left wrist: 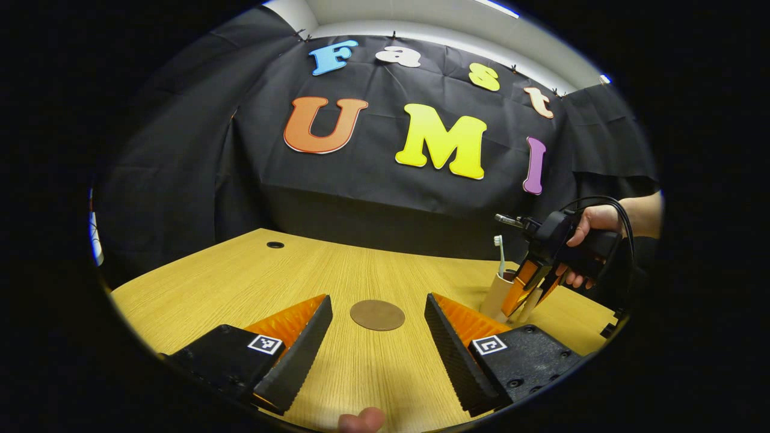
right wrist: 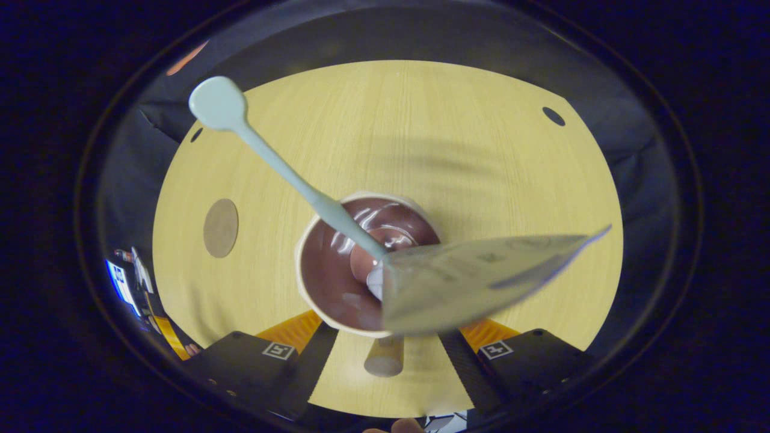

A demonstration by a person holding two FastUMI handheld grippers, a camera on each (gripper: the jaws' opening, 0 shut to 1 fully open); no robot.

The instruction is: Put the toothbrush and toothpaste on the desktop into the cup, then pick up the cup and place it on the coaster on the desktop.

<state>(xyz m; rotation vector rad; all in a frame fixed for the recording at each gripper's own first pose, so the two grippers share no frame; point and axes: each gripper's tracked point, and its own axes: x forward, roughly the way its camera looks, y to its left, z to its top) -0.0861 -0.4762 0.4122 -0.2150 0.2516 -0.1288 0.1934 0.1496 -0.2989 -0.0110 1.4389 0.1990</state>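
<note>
On the left side of the desk (left wrist: 240, 270) the left gripper (left wrist: 378, 352) waits low over the wood with its jaws wide and nothing between them, and just ahead of it lies the round brown coaster (left wrist: 377, 314), bare. Further to the right stands the cup (left wrist: 498, 294), well apart from the coaster, with the toothbrush (left wrist: 499, 252) already upright in it, head up. Above the cup a hand (left wrist: 586, 231) holds the right gripper (left wrist: 529, 291) pointing steeply down. I judge that the step in hand is the placing of the toothpaste, the second thing to go into the cup. The right gripper view looks straight down into the cup (right wrist: 337, 270) and shows what the left gripper view hides: the brown inside, the toothbrush (right wrist: 283, 165) leaning out over the rim, and the toothpaste tube (right wrist: 475, 270) with its cap end inside the cup and its flat tail out to the right. The tube is blurred, and both fingers are wide apart, so it seems released. Next, the cup must be gripped and carried upright to the coaster (right wrist: 221, 228) without tipping the tall things out.
</note>
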